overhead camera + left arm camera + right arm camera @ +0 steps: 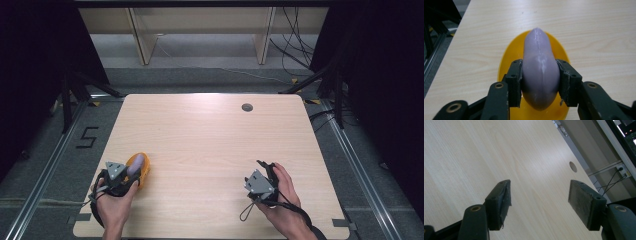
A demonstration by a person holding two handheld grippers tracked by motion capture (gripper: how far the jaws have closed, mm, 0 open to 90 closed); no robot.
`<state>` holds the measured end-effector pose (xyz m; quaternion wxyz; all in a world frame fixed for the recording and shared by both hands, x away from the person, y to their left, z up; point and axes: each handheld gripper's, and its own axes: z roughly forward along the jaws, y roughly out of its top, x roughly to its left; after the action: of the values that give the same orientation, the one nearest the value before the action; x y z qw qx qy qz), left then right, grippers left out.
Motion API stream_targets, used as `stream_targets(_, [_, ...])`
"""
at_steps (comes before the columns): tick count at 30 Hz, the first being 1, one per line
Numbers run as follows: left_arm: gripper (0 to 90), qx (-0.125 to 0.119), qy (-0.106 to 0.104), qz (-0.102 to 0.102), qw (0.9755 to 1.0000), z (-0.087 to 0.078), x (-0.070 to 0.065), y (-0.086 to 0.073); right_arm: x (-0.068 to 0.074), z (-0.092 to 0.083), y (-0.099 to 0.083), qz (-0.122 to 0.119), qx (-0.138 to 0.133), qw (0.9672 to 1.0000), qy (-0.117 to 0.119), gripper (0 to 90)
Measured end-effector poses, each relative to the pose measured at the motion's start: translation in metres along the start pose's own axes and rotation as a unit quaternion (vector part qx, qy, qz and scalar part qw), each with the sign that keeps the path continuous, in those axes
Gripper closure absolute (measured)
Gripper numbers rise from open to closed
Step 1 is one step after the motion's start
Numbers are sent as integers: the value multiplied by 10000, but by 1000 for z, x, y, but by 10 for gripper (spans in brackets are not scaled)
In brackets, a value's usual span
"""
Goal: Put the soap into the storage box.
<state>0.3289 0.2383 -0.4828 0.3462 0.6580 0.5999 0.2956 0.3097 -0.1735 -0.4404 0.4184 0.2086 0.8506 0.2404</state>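
A smooth purple eggplant-shaped object [540, 67] lies lengthwise over a yellow oval dish [510, 58] near the table's front left. My left gripper [540, 82] is shut on its thick end, one black pad pressed against each side. From above, the purple object [136, 164] and the yellow dish [145, 170] sit just ahead of the left gripper [125, 175]. My right gripper [540, 203] stands open over bare wood, nothing between its pads. In the high view the right gripper [260, 172] is at the table's front right, held in a hand.
The light wooden table [210, 135] has a round cable hole [247, 107] near its far edge, also seen as a cable hole [573, 166] in the right gripper view. Black stands and cables flank the table on the floor. Shelving stands behind.
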Motion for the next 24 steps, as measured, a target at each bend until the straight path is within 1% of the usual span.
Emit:
stream_targets(1, [583, 51, -2, 25, 10000, 0, 0, 0, 0, 0, 0, 1, -2, 10000, -2, 353])
stream_targets(2, [583, 51, 6, 30, 10000, 1, 0, -1, 0, 0, 0, 0, -2, 10000, -2, 353])
stream_targets(5, [582, 123, -5, 0, 9999, 2, 0, -1, 0, 0, 0, -1, 1, 10000, 5, 353])
stream_targets(7, [580, 94, 3, -14, 10000, 2, 1, -1, 0, 0, 0, 3, 4, 10000, 2, 353])
stream_targets(10, [555, -63, 57, -89, 9999, -2, 2, 1, 0, 0, 0, 11, -2, 10000, 3, 353])
stream_targets(12, [536, -87, 43, -108, 9999, -4, 3, 2, 0, 0, 0, 22, -6, 10000, 12, 352])
stream_targets(13, [527, -138, 64, -136, 9998, -5, 3, 2, 0, 0, 0, 18, -5, 10000, 10, 352])
stream_targets(15, [512, -231, 34, -175, 9996, -7, 3, 3, 0, 0, 0, 43, -12, 10000, 31, 352])
stream_targets(16, [502, -298, 22, -206, 9993, -9, 2, 3, 0, -1, 0, 45, -15, 10000, 65, 352])
stream_targets(17, [494, -401, 15, -210, 9990, -10, 2, 4, 0, -1, 0, 35, -26, 10000, 45, 352])
stream_targets(19, [481, -502, -4, -212, 9985, -13, 1, 6, 0, 0, 0, 40, -29, 10000, 44, 351])
stream_targets(20, [474, -617, 15, -203, 9979, -16, 0, 7, 0, 0, 0, 40, -28, 10000, 46, 351])
stream_targets(21, [467, -694, -14, -205, 9974, -17, 0, 8, 0, 0, 0, 39, -27, 10000, 46, 351])
stream_targets(24, [458, -863, -36, -173, 9961, -23, -3, 11, 0, 0, 0, 44, -25, 10000, 49, 351])
